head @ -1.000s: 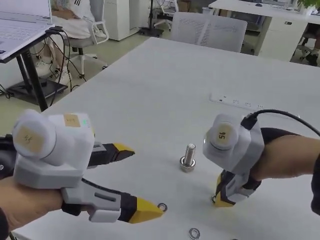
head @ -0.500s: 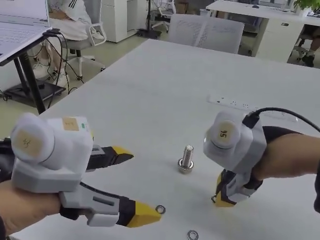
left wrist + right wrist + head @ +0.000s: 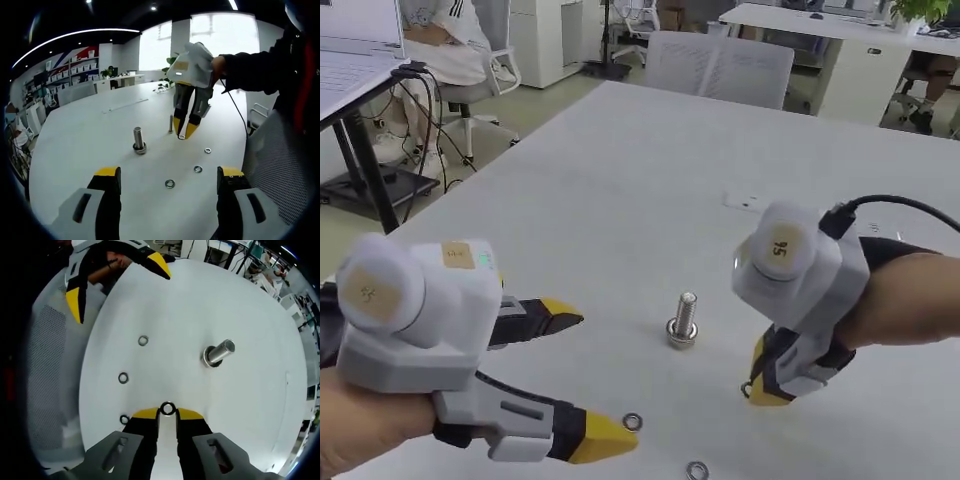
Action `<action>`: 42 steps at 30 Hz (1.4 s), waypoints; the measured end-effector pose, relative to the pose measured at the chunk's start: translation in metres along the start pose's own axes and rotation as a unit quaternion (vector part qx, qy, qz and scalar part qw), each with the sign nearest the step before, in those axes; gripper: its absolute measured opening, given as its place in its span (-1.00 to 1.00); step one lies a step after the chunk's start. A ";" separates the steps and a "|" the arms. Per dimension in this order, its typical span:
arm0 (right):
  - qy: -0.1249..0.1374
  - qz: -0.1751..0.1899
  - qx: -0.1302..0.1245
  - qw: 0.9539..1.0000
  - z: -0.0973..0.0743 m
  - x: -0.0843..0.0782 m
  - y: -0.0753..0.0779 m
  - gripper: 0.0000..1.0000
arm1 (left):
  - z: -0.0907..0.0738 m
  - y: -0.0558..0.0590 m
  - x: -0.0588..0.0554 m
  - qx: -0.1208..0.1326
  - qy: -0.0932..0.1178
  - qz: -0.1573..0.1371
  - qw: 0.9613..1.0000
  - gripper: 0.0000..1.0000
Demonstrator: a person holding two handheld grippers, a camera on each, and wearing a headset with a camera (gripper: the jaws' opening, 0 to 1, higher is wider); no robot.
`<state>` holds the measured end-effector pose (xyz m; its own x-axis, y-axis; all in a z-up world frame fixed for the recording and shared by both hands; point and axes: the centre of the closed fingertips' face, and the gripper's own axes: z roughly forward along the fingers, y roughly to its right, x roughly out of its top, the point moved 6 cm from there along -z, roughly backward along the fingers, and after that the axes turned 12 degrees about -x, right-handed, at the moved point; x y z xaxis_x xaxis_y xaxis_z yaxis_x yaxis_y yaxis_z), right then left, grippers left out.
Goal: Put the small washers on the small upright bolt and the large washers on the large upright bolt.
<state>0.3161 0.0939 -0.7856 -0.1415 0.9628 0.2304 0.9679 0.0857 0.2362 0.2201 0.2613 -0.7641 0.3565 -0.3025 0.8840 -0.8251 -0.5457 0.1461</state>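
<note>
Washers lie loose on the white table (image 3: 620,180), on the person's side of the large bolt (image 3: 683,318). That bolt stands upright on its broad base near the middle of the work. Seen from the head view, one of the loose washers (image 3: 633,422) lies just beside the lower yellow tip of the left gripper (image 3: 595,375), and another lies nearer the table edge.

The left gripper's jaws are spread wide and have hold of nothing. In the left gripper view, one loose washer (image 3: 170,184) lies on the table in the gap between the two tips, apart from both. Two more trail off to its right.

The right gripper (image 3: 760,392) points steeply down at the table, to the right of the large bolt and well clear of it. Its jaws are drawn almost together, with only a narrow slit between them. In the right gripper view they pinch one washer (image 3: 167,408) by its rim at the very tips. I cannot tell whether that washer touches the table or hangs just over it.

In the left gripper view, the small bolt (image 3: 171,123) stands thin and upright just beside the right gripper's tips (image 3: 182,134). It is partly behind one jaw, so how near it is in depth is unclear.
</note>
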 end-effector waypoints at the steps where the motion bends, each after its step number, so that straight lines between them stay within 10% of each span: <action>1: 0.000 0.002 0.000 1.000 -0.002 0.000 0.000 -0.72 | 0.001 0.000 0.000 -0.002 -0.002 0.000 1.000 0.57; 26: 0.018 0.035 -0.018 0.999 -0.047 -0.018 0.007 -0.72 | 0.010 0.006 0.003 -0.037 -0.008 0.010 0.999 0.58; 42: 0.015 0.064 -0.052 0.997 -0.057 -0.033 0.040 -0.72 | 0.011 0.009 0.004 -0.050 -0.011 0.017 0.999 0.58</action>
<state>0.3477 0.0514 -0.7298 -0.0262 0.9559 0.2924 0.9520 -0.0654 0.2989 0.2187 0.2468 -0.7641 0.3363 -0.3379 0.8791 -0.8762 -0.4543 0.1605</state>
